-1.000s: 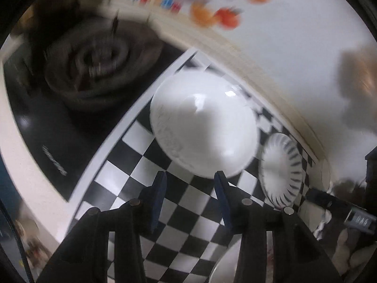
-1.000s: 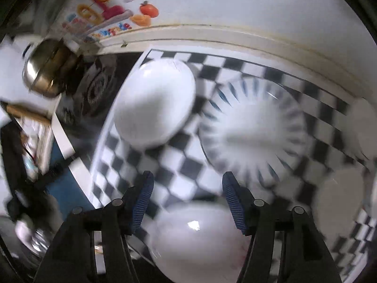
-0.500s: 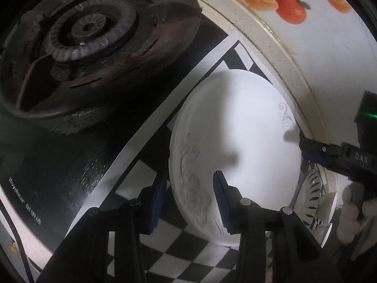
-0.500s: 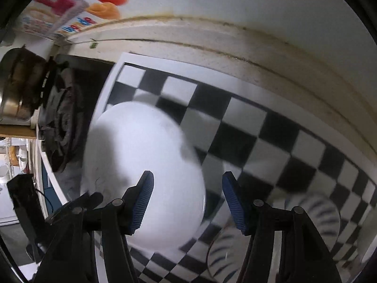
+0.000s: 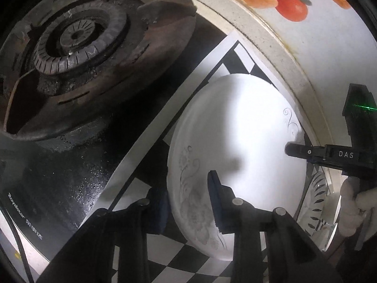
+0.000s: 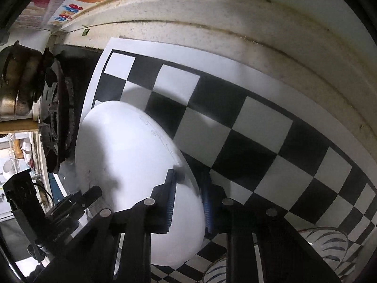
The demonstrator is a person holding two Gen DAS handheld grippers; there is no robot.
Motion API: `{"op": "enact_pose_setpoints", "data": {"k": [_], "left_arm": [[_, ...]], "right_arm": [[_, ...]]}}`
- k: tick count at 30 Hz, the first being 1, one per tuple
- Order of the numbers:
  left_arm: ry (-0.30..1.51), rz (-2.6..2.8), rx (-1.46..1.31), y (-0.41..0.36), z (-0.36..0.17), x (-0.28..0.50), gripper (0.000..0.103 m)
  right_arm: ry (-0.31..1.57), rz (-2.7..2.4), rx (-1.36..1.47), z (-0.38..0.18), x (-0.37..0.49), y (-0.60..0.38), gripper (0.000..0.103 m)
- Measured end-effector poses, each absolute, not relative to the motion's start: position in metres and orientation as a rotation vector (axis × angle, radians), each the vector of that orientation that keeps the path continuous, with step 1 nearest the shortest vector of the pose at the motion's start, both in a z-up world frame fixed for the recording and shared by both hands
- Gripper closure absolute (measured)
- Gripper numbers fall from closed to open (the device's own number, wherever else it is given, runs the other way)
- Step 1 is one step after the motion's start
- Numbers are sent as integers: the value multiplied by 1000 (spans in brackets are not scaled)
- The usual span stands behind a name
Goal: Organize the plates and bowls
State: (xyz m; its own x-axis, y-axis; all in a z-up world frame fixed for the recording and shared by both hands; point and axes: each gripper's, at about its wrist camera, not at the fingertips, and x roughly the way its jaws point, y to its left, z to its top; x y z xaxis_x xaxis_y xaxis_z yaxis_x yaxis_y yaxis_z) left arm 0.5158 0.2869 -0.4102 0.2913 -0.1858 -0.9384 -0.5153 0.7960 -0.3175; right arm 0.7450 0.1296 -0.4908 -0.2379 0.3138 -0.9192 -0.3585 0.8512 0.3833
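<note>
A large white plate [image 5: 238,151] with a faint grey floral pattern lies on the checkered mat [image 5: 165,254]. My left gripper [image 5: 188,202] straddles its near rim, one finger over the plate, one under its edge. My right gripper [image 6: 188,202] straddles the opposite rim of the same plate [image 6: 132,160], which looks tilted up; it shows in the left wrist view at the plate's far right edge [image 5: 299,151]. Both have narrowed on the rim. A striped dish [image 5: 315,202] sits behind the plate, also in the right wrist view [image 6: 322,247].
A gas stove burner [image 5: 77,35] on a black hob lies left of the mat. A wall ledge [image 6: 235,30] runs behind the mat, with a fruit-print wall [image 5: 292,2]. A metal pot [image 6: 14,89] stands on the far burner.
Both grippers have come in onto opposite rims of the white plate and narrowed around them. The right gripper moved from over the striped dish to the plate's edge.
</note>
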Motion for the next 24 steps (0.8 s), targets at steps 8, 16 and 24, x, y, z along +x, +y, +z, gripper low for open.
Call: {"op": "enact_pose_setpoints", "data": {"k": [8,16,24], "left_arm": [[1257,217,-605,286,-390,513,76],[1235,201,-570,278,-372,503,76],[1212,143,-530,261,-334,489,76]], "right_arm": [[1665,616,-6,-482,731,119,83],[1626,611,77,-465,710,96,86],[1546,609,145,-428,676,66,87]]}}
